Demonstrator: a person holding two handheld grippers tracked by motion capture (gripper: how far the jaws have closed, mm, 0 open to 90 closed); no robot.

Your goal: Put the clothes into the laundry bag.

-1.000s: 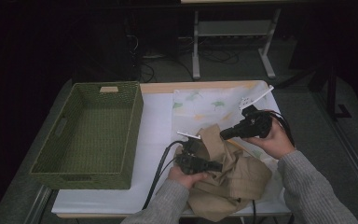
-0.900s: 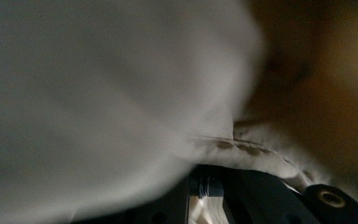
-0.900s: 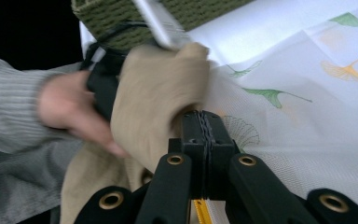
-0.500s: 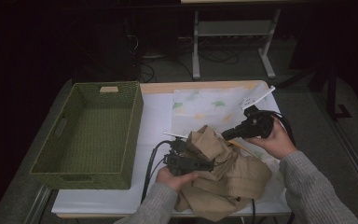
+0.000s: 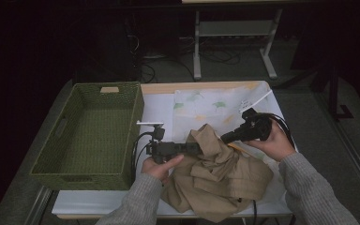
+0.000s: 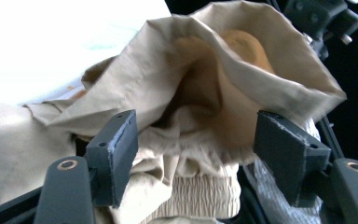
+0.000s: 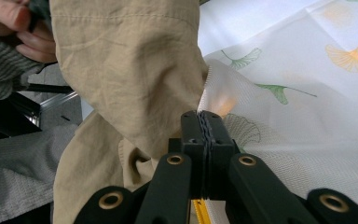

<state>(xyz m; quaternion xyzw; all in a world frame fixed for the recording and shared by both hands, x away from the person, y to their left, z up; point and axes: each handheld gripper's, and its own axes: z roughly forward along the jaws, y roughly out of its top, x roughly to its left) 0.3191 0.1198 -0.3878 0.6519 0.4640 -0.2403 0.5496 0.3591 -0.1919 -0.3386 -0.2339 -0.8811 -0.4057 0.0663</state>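
Left gripper (image 5: 198, 148) jaws just opened wide, beige garment (image 5: 220, 176) bunched between them, unpinched; right gripper (image 5: 224, 138) clamped shut on garment's raised fold; green basket (image 5: 82, 168) left of both; leaf-print cloth (image 5: 206, 105) beyond, partly under garment

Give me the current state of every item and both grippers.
Beige garment: crumpled, one part lifted.
Left gripper: jaws just opened, cloth loose between them.
Right gripper: shut, at the cloth.
Green basket: empty.
Leaf-print cloth: spread flat.
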